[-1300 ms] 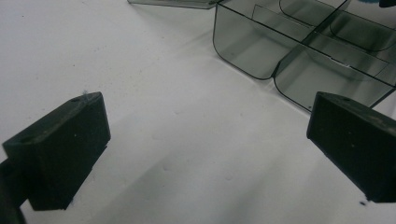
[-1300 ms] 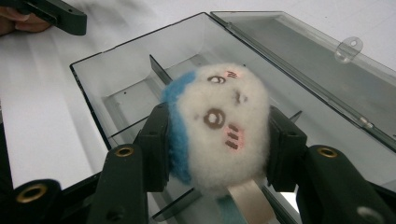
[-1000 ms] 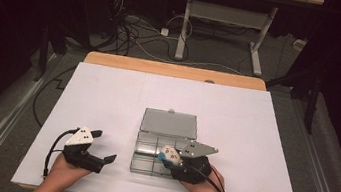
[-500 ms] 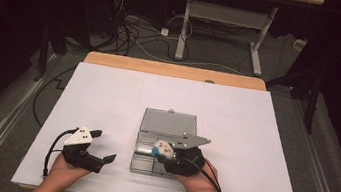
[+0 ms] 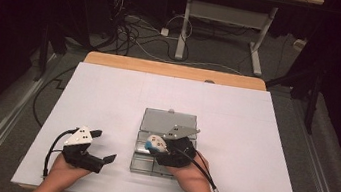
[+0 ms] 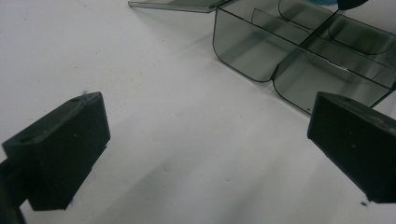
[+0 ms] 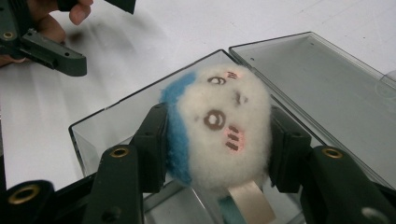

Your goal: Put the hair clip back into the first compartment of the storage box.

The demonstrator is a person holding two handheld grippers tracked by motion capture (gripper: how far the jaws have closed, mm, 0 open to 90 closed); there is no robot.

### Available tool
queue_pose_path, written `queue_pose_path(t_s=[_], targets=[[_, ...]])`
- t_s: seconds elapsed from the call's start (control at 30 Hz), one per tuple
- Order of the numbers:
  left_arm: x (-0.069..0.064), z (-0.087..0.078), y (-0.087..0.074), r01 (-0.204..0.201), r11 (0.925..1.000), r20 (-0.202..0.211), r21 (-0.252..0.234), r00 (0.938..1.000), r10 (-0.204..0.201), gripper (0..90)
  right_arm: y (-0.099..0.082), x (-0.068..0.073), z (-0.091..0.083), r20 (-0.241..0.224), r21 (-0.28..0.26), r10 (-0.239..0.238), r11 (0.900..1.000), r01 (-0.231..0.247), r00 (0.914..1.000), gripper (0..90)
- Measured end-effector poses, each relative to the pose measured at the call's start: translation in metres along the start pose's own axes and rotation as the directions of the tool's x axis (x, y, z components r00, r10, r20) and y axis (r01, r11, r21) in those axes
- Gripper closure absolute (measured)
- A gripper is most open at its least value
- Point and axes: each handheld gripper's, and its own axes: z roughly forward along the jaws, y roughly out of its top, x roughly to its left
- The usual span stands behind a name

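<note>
A white plush toy [image 7: 219, 126] with a blue side and a small face sits between the pads of my right gripper [image 7: 219, 154], which is shut on it. In the high view the right gripper [image 5: 151, 145] holds the plush toy [image 5: 155, 143] over the left part of an open clear plastic box [image 5: 144, 166] with divided compartments. The box's lid [image 5: 170, 121] lies flat behind it. My left gripper [image 5: 105, 145] rests on the white table to the left of the box, jaws wide open with nothing between them. The left gripper view shows the box [image 6: 299, 51] ahead to the right.
The white table top [image 5: 253, 138] has bare room to the right of and behind the box. A wooden edge [image 5: 172, 69] runs along the far side. Cables and a desk frame [image 5: 220, 17] lie on the floor beyond.
My right gripper has moved left and slightly away from the person, carrying the plush toy over the box. The left gripper has stayed where it was.
</note>
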Motion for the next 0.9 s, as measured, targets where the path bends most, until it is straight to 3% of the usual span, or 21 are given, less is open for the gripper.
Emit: queue_pose_path(t_s=[0.9], targets=[[0.0,0.0,0.0,0.0,1.0,0.002,-0.001,1.0,0.0,0.0,0.02,0.003,0.036,0.026,0.141,-0.056,0.9887,0.052,0.9981,46.8]])
